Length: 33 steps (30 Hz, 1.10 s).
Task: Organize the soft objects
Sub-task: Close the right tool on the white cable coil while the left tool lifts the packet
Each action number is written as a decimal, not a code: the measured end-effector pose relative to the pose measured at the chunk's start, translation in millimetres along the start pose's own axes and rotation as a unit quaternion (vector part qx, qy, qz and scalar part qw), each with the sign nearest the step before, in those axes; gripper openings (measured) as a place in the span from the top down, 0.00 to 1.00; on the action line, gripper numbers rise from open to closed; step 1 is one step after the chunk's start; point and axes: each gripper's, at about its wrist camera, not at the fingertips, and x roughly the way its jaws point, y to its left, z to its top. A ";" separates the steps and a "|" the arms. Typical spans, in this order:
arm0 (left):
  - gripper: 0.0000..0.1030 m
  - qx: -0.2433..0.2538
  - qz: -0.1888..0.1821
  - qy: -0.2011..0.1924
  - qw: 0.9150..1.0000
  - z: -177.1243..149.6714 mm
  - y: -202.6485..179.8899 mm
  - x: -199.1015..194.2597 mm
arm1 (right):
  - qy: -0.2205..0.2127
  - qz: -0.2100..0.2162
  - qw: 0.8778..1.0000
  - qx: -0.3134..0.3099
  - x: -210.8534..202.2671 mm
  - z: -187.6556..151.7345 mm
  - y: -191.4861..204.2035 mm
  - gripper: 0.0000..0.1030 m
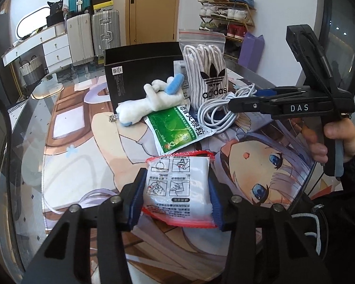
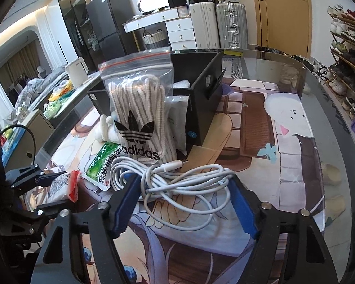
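Two handheld grippers work over a glass table (image 2: 329, 108) laid with a printed cartoon mat (image 1: 260, 165). The left gripper (image 1: 175, 189) is clenched on a white sachet (image 1: 177, 184) with red crimped edges, its blue pads (image 1: 136, 196) pressing against both sides of the packet near the front of the mat. The right gripper (image 2: 184, 203) straddles a loose coil of white cable (image 2: 177, 177); its blue pads (image 2: 243, 210) stand on either side of the coil, and whether they actually press on it cannot be told. A hand (image 1: 331, 139) holds that gripper's handle at the right edge of the left wrist view. Just behind the sachet lies a green and white packet (image 1: 179, 127), and on its far end rests a white plush toy (image 1: 149, 101) with a blue tip. A zip bag of striped laces (image 2: 139, 108) stands upright behind the cable, leaning against an open black box (image 2: 201, 99). Farther off are suitcases (image 2: 229, 23), a white drawer unit (image 2: 179, 33) and a shoe rack (image 1: 227, 14).
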 end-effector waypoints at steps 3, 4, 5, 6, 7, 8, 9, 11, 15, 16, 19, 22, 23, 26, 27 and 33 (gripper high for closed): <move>0.55 -0.001 0.002 -0.003 1.000 1.4 -0.4 -1.0 | -0.005 0.010 1.000 0.005 -2.2 -2.4 -2.1 0.31; 0.55 -0.002 0.002 -0.004 1.000 2.5 0.0 -1.0 | -0.008 0.011 1.000 0.004 -3.4 -3.6 -1.9 0.32; 0.55 -0.004 0.002 -0.005 1.000 3.0 0.6 -1.0 | -0.010 0.011 1.000 0.002 -4.7 -4.5 -1.4 0.32; 0.55 -0.005 0.003 -0.006 1.000 3.7 1.4 -0.9 | -0.011 0.013 1.000 0.000 -6.1 -5.4 -0.9 0.32; 0.55 -0.007 0.004 -0.007 1.000 4.4 2.1 -1.2 | -0.011 0.014 1.000 0.000 -7.2 -6.2 -0.9 0.33; 0.55 -0.009 0.005 -0.009 1.000 4.9 2.6 -2.0 | -0.012 0.015 1.000 -0.001 -8.3 -7.1 -0.9 0.33; 0.55 -0.010 0.005 -0.010 1.000 5.6 3.4 -2.4 | -0.013 0.015 1.000 -0.002 -10.1 -8.1 -0.9 0.33; 0.55 -0.013 0.009 -0.015 1.000 7.1 4.4 -4.2 | -0.017 0.016 1.000 -0.001 -13.1 -9.1 -0.9 0.33; 0.55 -0.022 0.016 -0.026 0.999 11.3 7.8 -9.2 | -0.030 0.018 0.999 0.001 -22.5 -9.7 -0.9 0.33; 0.55 -0.024 0.018 -0.029 0.999 12.6 8.5 -10.7 | -0.035 0.018 0.999 0.001 -25.8 -9.6 -1.2 0.33; 0.55 -0.033 0.030 -0.042 0.998 18.7 12.4 -14.9 | -0.051 0.020 0.999 0.002 -35.8 -8.4 -0.8 0.33; 0.55 -0.050 0.040 -0.055 0.996 26.0 19.1 -18.6 | -0.070 0.019 0.997 0.001 -47.6 -5.7 0.4 0.33; 0.55 -0.055 0.045 -0.061 0.996 29.2 21.5 -20.3 | -0.077 0.019 0.997 0.000 -51.7 -4.7 1.0 0.33; 0.55 -0.062 0.055 -0.073 0.994 36.7 27.7 -23.4 | -0.097 0.015 0.995 -0.002 -65.0 0.8 3.7 0.33; 0.55 -0.064 0.059 -0.077 0.993 39.9 29.5 -24.3 | -0.104 0.012 0.995 -0.003 -69.3 2.7 4.4 0.33; 0.55 -0.068 0.082 -0.097 0.989 57.1 36.1 -27.0 | -0.135 -0.004 0.991 -0.012 -89.4 16.1 9.4 0.33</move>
